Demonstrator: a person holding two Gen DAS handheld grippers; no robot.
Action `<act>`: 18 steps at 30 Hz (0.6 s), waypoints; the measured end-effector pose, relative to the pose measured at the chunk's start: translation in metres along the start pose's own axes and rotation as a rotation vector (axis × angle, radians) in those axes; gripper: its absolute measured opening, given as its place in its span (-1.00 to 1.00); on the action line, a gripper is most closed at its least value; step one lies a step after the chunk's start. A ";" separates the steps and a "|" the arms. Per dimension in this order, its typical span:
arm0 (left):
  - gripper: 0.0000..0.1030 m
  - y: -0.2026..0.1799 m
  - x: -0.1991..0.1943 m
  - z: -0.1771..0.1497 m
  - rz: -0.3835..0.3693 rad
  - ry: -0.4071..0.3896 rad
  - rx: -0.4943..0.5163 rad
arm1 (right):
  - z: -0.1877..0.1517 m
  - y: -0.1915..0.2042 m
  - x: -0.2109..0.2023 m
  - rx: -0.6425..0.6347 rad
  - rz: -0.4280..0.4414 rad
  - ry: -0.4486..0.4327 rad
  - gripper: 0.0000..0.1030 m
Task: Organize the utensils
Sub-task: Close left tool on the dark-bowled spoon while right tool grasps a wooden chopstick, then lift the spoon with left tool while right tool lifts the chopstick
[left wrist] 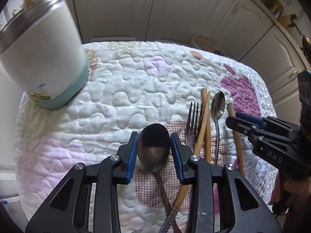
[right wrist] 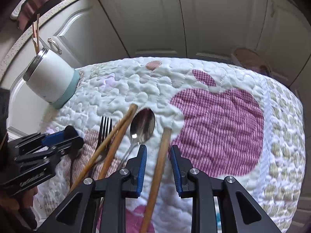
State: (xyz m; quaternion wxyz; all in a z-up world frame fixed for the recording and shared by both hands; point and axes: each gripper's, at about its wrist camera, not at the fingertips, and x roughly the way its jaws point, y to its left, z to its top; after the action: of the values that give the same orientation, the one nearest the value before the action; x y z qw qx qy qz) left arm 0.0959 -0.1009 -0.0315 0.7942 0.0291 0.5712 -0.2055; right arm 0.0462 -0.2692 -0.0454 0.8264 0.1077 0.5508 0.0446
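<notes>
Utensils lie on a quilted cloth (left wrist: 108, 101). My left gripper (left wrist: 154, 145) is open, its pads on either side of a dark spoon's bowl (left wrist: 153, 145). To its right lie a fork (left wrist: 192, 120), two crossed wooden chopsticks (left wrist: 204, 120), a shiny spoon (left wrist: 217, 106) and a single chopstick (left wrist: 236, 136). My right gripper (right wrist: 157, 161) is open with that single chopstick (right wrist: 159, 167) between its pads. The fork (right wrist: 105, 130), crossed chopsticks (right wrist: 116, 136) and shiny spoon (right wrist: 142, 124) lie to its left. A white cup (left wrist: 40, 58) holding chopsticks stands far left; it also shows in the right wrist view (right wrist: 51, 77).
White cabinet doors (left wrist: 155, 9) stand behind the table. A slipper (right wrist: 250, 60) lies on the floor beyond the far edge. The left gripper (right wrist: 56, 141) shows in the right wrist view. A pot (right wrist: 38, 2) sits on the counter at upper left.
</notes>
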 end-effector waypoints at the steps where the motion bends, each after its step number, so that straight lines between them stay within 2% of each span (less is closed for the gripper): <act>1: -0.38 0.007 -0.006 0.000 -0.002 -0.006 -0.006 | 0.001 0.001 0.000 -0.007 -0.006 -0.010 -0.64; 2: -0.39 0.011 -0.011 0.001 -0.008 -0.014 -0.014 | 0.001 0.001 0.000 -0.011 -0.007 -0.013 -0.79; 4: -0.40 0.015 -0.024 0.001 -0.014 -0.034 -0.022 | -0.001 -0.001 -0.006 0.000 0.019 -0.027 -0.84; 5: -0.94 0.016 -0.031 0.001 -0.012 -0.045 -0.022 | -0.003 -0.001 -0.010 0.002 0.029 -0.036 -0.84; 7: -0.92 0.017 -0.043 0.004 0.008 -0.077 -0.021 | -0.008 -0.003 -0.026 0.007 0.045 -0.064 -0.84; 10: -0.92 0.025 -0.054 0.006 -0.008 -0.103 -0.036 | -0.014 -0.004 -0.042 0.014 0.062 -0.085 -0.84; 13: -0.92 0.034 -0.055 0.003 -0.023 -0.092 -0.070 | -0.018 -0.003 -0.057 0.013 0.081 -0.100 -0.84; 16: -0.91 0.046 -0.049 -0.004 -0.040 -0.059 -0.151 | -0.020 -0.001 -0.063 0.001 0.078 -0.101 -0.84; 18: -0.72 0.053 -0.045 -0.009 -0.049 -0.055 -0.224 | -0.021 0.002 -0.061 -0.004 0.081 -0.096 -0.84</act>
State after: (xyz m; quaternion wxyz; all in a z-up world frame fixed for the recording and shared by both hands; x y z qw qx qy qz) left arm 0.0954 -0.0368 -0.0033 0.8024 -0.0797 0.5692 -0.1606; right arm 0.0029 -0.2763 0.0025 0.8496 0.1302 0.5057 0.0738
